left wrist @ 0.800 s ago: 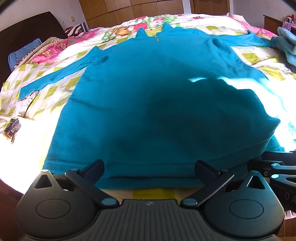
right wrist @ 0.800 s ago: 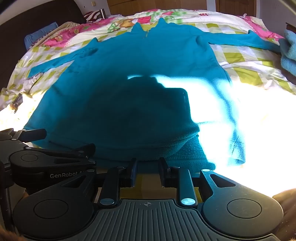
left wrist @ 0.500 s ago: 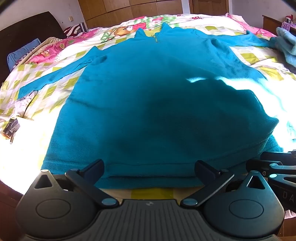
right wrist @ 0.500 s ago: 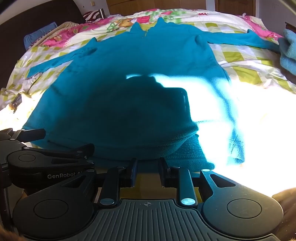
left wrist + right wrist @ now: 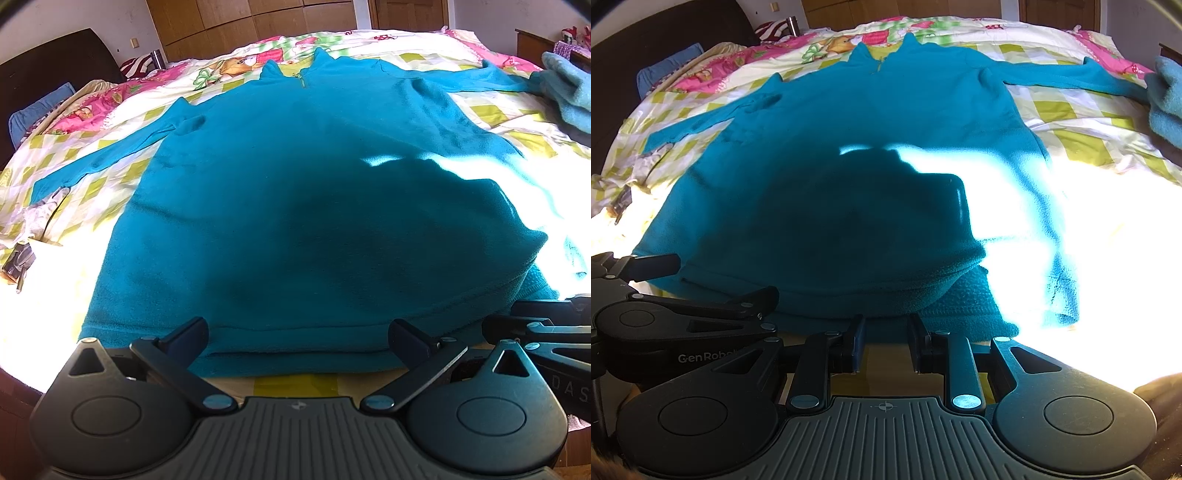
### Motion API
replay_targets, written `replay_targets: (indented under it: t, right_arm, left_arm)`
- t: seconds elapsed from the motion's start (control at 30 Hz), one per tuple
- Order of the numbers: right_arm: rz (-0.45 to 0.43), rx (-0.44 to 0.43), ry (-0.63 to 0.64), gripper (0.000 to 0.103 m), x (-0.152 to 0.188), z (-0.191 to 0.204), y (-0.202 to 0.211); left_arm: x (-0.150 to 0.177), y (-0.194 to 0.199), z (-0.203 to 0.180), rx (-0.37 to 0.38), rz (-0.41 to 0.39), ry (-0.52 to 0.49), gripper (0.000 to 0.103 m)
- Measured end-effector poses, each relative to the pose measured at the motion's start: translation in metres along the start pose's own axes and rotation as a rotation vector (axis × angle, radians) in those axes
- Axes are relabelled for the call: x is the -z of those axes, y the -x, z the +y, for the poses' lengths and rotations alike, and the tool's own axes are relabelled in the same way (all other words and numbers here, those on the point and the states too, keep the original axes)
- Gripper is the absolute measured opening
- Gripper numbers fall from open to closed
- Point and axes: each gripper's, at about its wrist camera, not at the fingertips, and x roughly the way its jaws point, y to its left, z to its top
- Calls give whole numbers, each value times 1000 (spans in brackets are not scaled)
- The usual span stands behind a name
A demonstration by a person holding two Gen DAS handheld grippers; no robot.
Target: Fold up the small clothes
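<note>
A teal fleece (image 5: 295,206) lies face up on the quilt (image 5: 491,110), spread out directly ahead of both tongs. Over the last second almost nothing has shifted: the garment keeps its lie and both tools hold their stations at the hem, so by all appearances the fold has yet to begin and the pause looks like lining-up for a grip.

The left tongs (image 5: 297,334) are spread wide, their tips resting at or just over the near hem, with nothing between them. The right tongs (image 5: 885,345) sit just beside them, to their right, jaws narrowed but still parted, the hem's edge just beyond the tips and apparently not caught.

The fleece has a short zip at the collar, farthest from the tongs. Both sleeves stretch outward, left and right. Ahead of the right tongs the hem corner is turned up, showing the nubbly underside. Harsh sunlight washes out the right side; a shadow covers the middle.

A paler blue garment (image 5: 565,92) lies far right.
</note>
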Motion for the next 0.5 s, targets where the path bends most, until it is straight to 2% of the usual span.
replay_targets:
  t: [0.5]
  right_arm:
    - [0,2,4,25,0,1,-1]
  left_arm:
    - [0,0,0,5,1,-5,103]
